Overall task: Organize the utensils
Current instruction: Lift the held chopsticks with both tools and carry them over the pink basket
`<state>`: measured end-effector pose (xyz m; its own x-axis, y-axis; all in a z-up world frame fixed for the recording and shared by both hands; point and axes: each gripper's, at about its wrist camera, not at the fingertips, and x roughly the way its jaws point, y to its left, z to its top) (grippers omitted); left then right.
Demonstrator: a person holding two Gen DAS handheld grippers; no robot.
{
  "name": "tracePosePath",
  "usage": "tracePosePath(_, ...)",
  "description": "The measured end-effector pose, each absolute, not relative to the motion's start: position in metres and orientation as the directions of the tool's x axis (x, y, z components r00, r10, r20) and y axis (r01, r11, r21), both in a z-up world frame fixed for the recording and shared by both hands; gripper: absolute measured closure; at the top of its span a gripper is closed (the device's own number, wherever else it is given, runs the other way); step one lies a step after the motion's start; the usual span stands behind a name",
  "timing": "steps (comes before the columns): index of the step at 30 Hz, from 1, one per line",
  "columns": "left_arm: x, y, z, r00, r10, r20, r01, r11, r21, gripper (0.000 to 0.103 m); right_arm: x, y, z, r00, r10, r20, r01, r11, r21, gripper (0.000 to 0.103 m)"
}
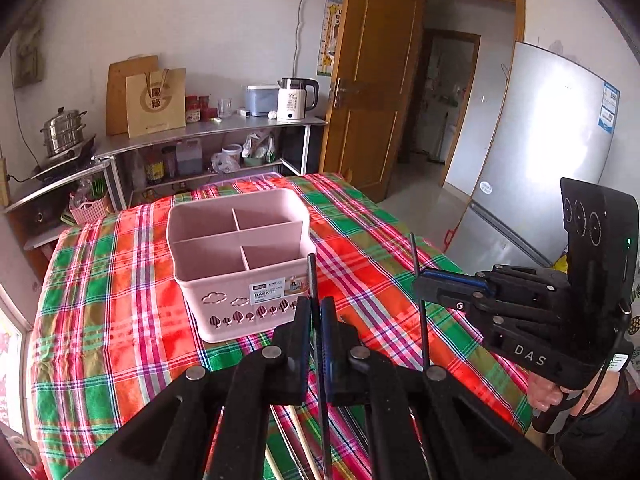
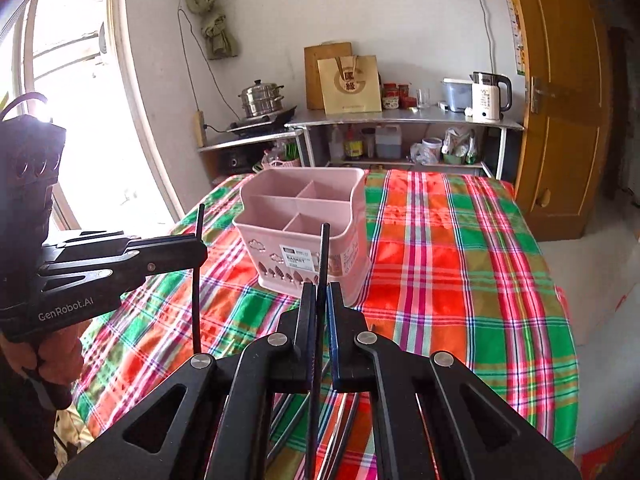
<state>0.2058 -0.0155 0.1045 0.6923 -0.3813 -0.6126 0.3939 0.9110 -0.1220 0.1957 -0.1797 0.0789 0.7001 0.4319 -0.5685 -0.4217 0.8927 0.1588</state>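
A pink divided utensil basket (image 1: 240, 240) (image 2: 304, 216) stands on the plaid tablecloth (image 1: 120, 300); the compartments I can see into hold nothing. My left gripper (image 1: 317, 308) is shut on a black chopstick (image 1: 312, 276) that stands upright just in front of the basket. To its right my right gripper (image 1: 420, 284) is shut on a second black chopstick (image 1: 414, 252), also upright. In the right wrist view the right gripper (image 2: 320, 292) pinches its chopstick (image 2: 324, 248), and the left gripper (image 2: 198, 254) holds its own (image 2: 195, 312) at the left. Both are raised above the table.
Pale chopsticks (image 1: 300, 432) and several dark ones (image 2: 344, 420) lie on the cloth under the grippers. Behind the table is a metal shelf (image 1: 224, 128) with a kettle (image 1: 296, 100) and a paper bag. A fridge (image 1: 540, 152) and a wooden door (image 1: 376, 80) stand to the right.
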Motion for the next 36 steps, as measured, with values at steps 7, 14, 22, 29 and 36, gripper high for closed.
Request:
tracePosePath(7, 0.185, -0.009, 0.125, 0.727, -0.378, -0.574, 0.389, 0.915, -0.11, 0.099, 0.178, -0.183, 0.103, 0.744, 0.444, -0.5, -0.433, 0.89, 0.145, 0.098)
tracePosePath(14, 0.177, -0.003, 0.138, 0.744, -0.378, -0.552, 0.378, 0.918, -0.12, 0.099, 0.17, -0.185, 0.113, 0.763, 0.449, -0.465, -0.435, 0.889, 0.144, 0.098)
tracePosePath(22, 0.182, 0.007, 0.148, 0.748, -0.374, -0.548, 0.358, 0.923, -0.142, 0.099, 0.17, -0.19, 0.122, 0.771, 0.456, -0.444, -0.434, 0.887, 0.158, 0.098)
tracePosePath(29, 0.206, 0.025, 0.16, 0.75, -0.358, -0.556, 0.314, 0.933, -0.177, 0.099, 0.185, -0.187, 0.133, 0.771, 0.469, -0.43, -0.444, 0.881, 0.163, 0.098)
tracePosePath(36, 0.227, 0.05, 0.201, 0.785, -0.347, -0.513, 0.27, 0.937, -0.22, 0.099, 0.209, -0.183, 0.161, 0.783, 0.496, -0.375, -0.453, 0.868, 0.202, 0.098)
